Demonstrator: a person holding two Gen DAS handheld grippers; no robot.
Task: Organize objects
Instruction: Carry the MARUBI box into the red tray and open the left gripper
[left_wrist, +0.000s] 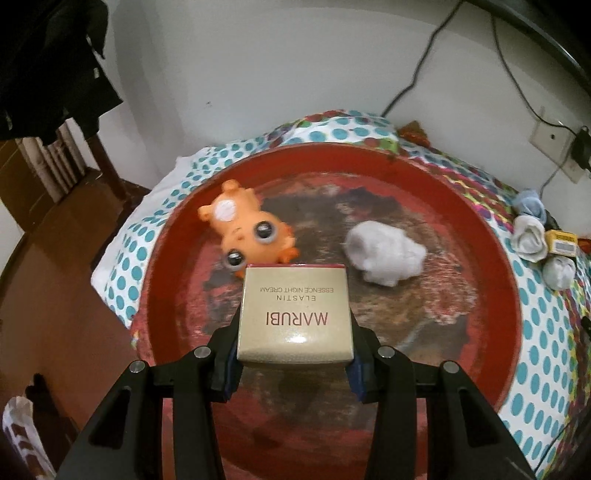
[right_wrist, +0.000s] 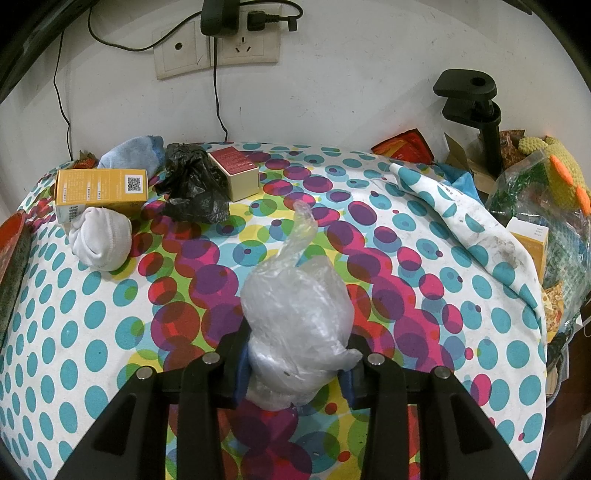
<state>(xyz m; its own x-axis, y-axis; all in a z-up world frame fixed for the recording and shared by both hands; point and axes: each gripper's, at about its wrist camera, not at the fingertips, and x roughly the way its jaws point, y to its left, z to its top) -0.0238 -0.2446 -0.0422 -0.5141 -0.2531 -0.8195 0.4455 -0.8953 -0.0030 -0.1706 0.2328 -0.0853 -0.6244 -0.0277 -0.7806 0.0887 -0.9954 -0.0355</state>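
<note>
Plainly, from the jaws outward:

Left jaws: the left gripper (left_wrist: 295, 354) was clamped on a gold cream box (left_wrist: 293, 314), one pad pressed on each side of it.
Cream box: it hung above the near half of the red tray (left_wrist: 491, 295), its printed top face reading upside down in the left wrist view.
Red tray: a round, worn tray with a raised rim lay on the dotted cloth (left_wrist: 546, 332).
Inside the tray: an orange toy animal (left_wrist: 245, 230) lay on its back beyond the box, towards the left; a white wad of cotton (left_wrist: 384, 258) lay to the right, apart from the toy.
Beside the tray: rolled socks (left_wrist: 532, 236) and a small yellow box (left_wrist: 561, 242) sat on the cloth past the right rim.

Right jaws: the right gripper (right_wrist: 293, 373) was closed on a crumpled clear plastic bag (right_wrist: 295, 314), whose twisted end stuck up and away.
Tabletop: the bag was over the tabletop, which the same dotted cloth (right_wrist: 424, 295) covered.
Far left of the tabletop: a white rolled sock (right_wrist: 99, 243) touched a yellow carton (right_wrist: 101, 190); a blue sock (right_wrist: 133, 155) lay behind the carton.
Far middle: a black plastic bag (right_wrist: 192, 188) sat just beside a box with a red top (right_wrist: 234, 171).
Wall: a socket plate (right_wrist: 218, 48) with a charger plugged in.
</note>
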